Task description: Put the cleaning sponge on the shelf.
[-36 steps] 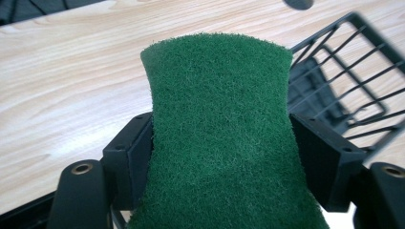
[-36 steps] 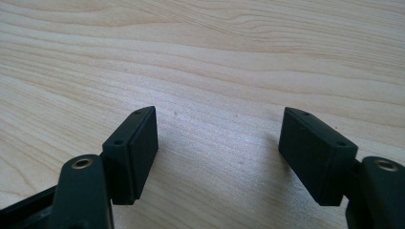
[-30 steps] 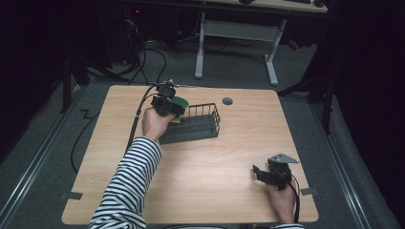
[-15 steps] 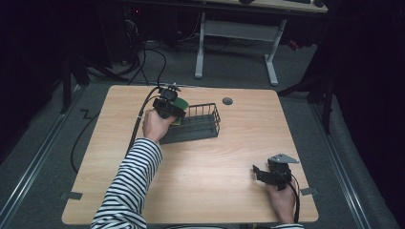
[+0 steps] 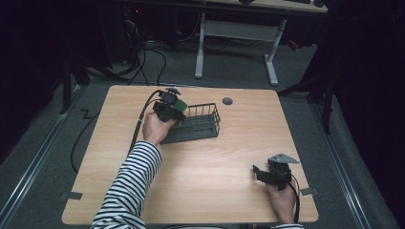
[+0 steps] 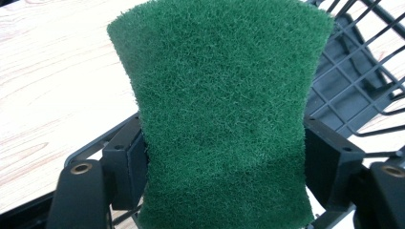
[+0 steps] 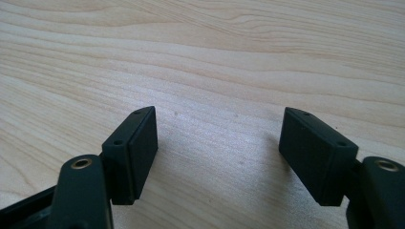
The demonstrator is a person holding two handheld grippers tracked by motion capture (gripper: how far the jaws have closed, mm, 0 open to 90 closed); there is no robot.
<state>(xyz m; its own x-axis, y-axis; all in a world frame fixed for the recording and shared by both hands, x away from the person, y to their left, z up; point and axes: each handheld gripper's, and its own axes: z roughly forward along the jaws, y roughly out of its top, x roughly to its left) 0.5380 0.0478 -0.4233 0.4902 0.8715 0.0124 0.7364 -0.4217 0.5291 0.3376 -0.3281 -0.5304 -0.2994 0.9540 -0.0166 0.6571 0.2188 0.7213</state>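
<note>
The left gripper [image 5: 173, 106] has its 2 jaws clamped on a green scouring pad [image 6: 222, 114], the pads pressing its sides so that it pinches in at the waist. The pad stands on edge between them, its long axis running up and away along the jaws. In the high view the pad [image 5: 179, 103] sits at the left end of the black wire basket [image 5: 203, 123], at about rim height and near the far side of the table [image 5: 215, 191]. The left gripper view shows the basket's mesh [image 6: 363, 71] just beyond and to the right of the pad, so the coming move looks like a short drop into it; whether the pad already touches the wire cannot be told. The visible part of the basket holds nothing else.

The right gripper [image 5: 267, 174] rests well apart at the near right of the table, jaws spread wide over bare wood [image 7: 215, 62], gripping nothing. The left hand [image 5: 155, 128] is by far the nearer to the basket.
</note>
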